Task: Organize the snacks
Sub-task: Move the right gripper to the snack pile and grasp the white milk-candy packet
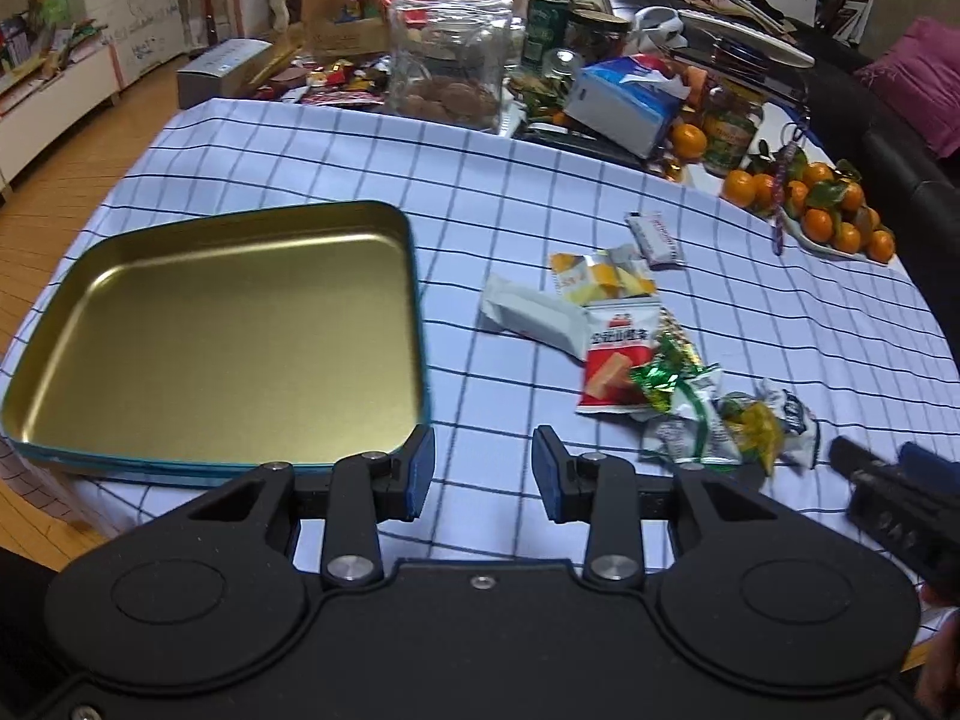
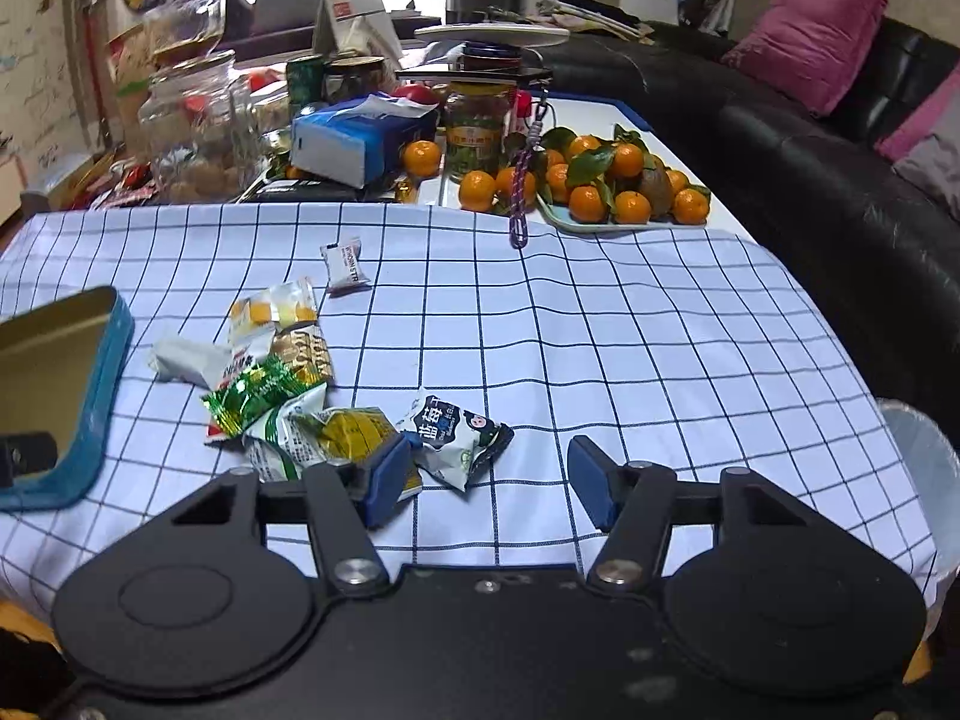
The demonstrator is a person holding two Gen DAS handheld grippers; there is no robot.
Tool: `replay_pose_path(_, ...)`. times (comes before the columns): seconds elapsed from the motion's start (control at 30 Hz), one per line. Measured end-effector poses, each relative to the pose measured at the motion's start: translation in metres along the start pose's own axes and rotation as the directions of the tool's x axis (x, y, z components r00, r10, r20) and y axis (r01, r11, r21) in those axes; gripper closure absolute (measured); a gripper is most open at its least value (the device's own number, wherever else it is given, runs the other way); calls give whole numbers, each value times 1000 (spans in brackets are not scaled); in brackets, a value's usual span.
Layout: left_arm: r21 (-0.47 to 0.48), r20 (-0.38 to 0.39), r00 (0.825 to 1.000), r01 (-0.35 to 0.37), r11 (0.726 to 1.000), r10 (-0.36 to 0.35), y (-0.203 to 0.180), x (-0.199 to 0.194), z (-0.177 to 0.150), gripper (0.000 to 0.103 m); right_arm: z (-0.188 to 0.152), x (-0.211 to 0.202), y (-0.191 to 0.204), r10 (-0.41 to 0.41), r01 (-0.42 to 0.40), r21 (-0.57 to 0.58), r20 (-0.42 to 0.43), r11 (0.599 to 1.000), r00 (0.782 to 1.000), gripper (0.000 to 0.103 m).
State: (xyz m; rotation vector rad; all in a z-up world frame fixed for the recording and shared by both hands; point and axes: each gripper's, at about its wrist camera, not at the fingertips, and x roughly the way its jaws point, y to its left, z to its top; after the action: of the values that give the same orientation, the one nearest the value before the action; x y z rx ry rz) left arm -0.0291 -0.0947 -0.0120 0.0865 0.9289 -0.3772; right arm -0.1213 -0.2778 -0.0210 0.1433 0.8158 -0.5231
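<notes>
Gold-lined, the tin (image 1: 228, 330) lies unfilled on the checked cloth (image 2: 600, 330), snack packets (image 2: 282, 396) heaped beside it. Both grippers, left gripper (image 1: 483, 474) and right gripper (image 2: 486, 474), are held apart, nothing gripped. Picking is judged just begun; next, 1 packet (image 2: 456, 438) must be straddled and clamped.

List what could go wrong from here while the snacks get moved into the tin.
1. The snack packets overlap in a heap, so the right gripper, open beside the blue-and-white packet, may catch two at once.
2. The tin sits near the cloth's edge; a nudge from the left gripper might push it off.
</notes>
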Motion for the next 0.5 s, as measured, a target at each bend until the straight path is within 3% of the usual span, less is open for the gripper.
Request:
replay_pose_path(0.17, 65, 54, 997, -61, 996, 57, -13, -2, 13, 57, -9, 15, 11, 120, -119, 29, -30, 992, 992, 50)
replay_pose_path(0.27, 97, 31, 997, -75, 992, 73, -18, 2, 24, 56, -20, 25, 27, 169, -168, 15, -35, 986, 985, 53)
replay_pose_path(0.4, 130, -16, 998, -65, 989, 67, -23, 12, 39, 56, -26, 39, 48, 203, -206, -64, -46, 977, 978, 52)
replay_pose_path(0.5, 157, -27, 997, -70, 985, 75, -28, 21, 56, 56, -22, 55, 56, 182, -185, -128, -31, 974, 983, 54)
